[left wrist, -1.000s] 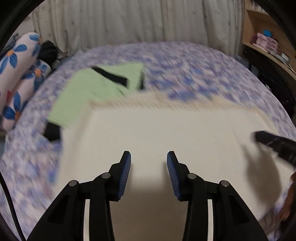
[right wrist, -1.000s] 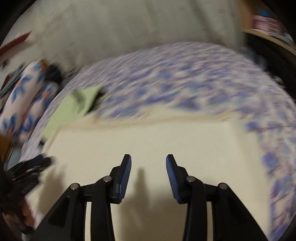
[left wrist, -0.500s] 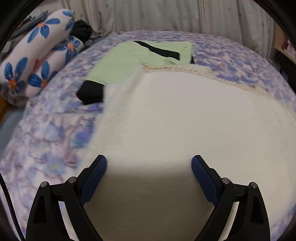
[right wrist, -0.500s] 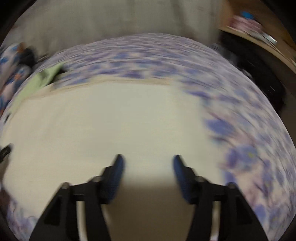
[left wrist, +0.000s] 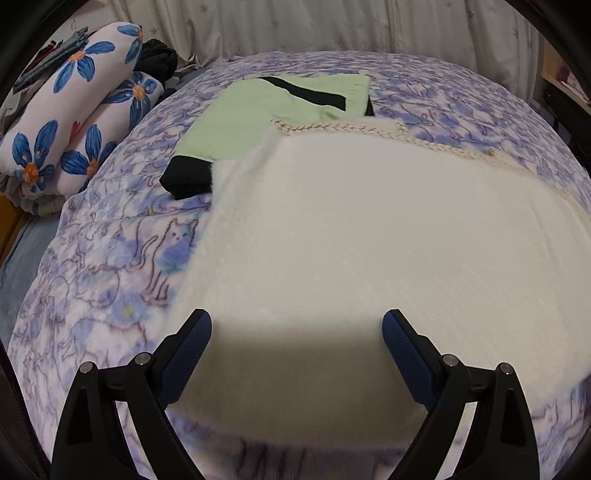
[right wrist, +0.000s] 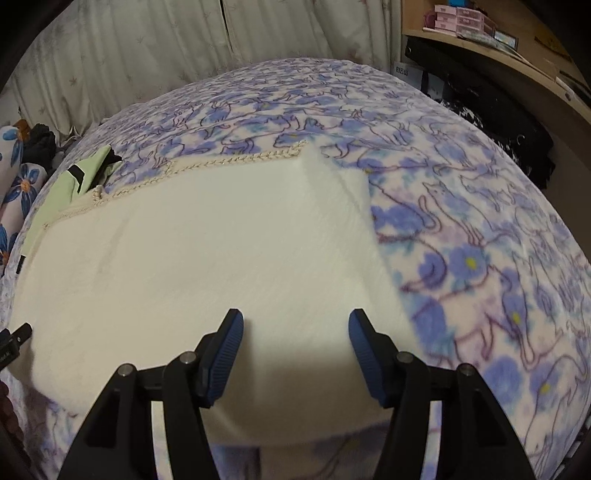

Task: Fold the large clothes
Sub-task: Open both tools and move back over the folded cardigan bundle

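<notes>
A large cream fluffy garment (left wrist: pixel 369 221) lies flat on the bed, with a braided trim along its far edge. My left gripper (left wrist: pixel 296 321) hovers over its near left part, jaws wide open, nothing between the blue pads. In the right wrist view the same garment (right wrist: pixel 221 240) fills the middle, one far corner turned over. My right gripper (right wrist: pixel 296 319) hangs over its near right part, jaws open about half way and empty. A black tip of the left gripper (right wrist: pixel 14 339) shows at the left edge.
A green garment with black trim (left wrist: pixel 258 110) lies folded beyond the cream one. Flowered pillows (left wrist: pixel 74 122) are stacked at the left. The blue patterned blanket (right wrist: pixel 480 221) covers the bed. Curtains (left wrist: pixel 295 26) hang behind, and a wooden shelf (right wrist: pixel 480 33) stands at the right.
Both grippers' jaws have spread wider. The left one slid toward the garment's left side and the right one toward its right side. The cream garment stayed flat.
</notes>
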`<action>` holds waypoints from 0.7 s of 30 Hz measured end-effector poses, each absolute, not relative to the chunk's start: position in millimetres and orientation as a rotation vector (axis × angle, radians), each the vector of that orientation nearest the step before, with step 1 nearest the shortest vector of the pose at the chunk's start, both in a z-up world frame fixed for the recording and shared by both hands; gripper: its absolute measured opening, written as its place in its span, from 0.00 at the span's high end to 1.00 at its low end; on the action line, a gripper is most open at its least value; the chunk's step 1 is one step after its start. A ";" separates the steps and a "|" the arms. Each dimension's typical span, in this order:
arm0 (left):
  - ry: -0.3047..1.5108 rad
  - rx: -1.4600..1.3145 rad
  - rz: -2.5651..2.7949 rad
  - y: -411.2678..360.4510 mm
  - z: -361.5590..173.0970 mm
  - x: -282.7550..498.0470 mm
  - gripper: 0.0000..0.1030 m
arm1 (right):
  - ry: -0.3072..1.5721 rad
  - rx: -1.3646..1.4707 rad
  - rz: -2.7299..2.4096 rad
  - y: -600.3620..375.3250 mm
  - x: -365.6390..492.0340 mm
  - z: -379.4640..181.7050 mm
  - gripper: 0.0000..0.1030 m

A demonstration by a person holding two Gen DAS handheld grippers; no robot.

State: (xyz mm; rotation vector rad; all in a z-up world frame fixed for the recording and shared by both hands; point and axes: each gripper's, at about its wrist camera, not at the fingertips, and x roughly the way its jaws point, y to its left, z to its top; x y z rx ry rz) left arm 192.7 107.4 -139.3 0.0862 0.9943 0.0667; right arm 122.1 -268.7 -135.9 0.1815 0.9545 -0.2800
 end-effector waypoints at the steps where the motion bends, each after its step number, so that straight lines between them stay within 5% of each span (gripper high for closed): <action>1: 0.993 0.085 0.066 106.2 -136.7 188.8 0.10 | 0.958 0.183 -0.280 -267.5 120.9 -135.8 0.43; 21: 1.008 -0.115 -0.010 93.0 -100.7 105.8 0.10 | 0.904 0.201 -0.180 -219.0 60.9 -109.0 0.42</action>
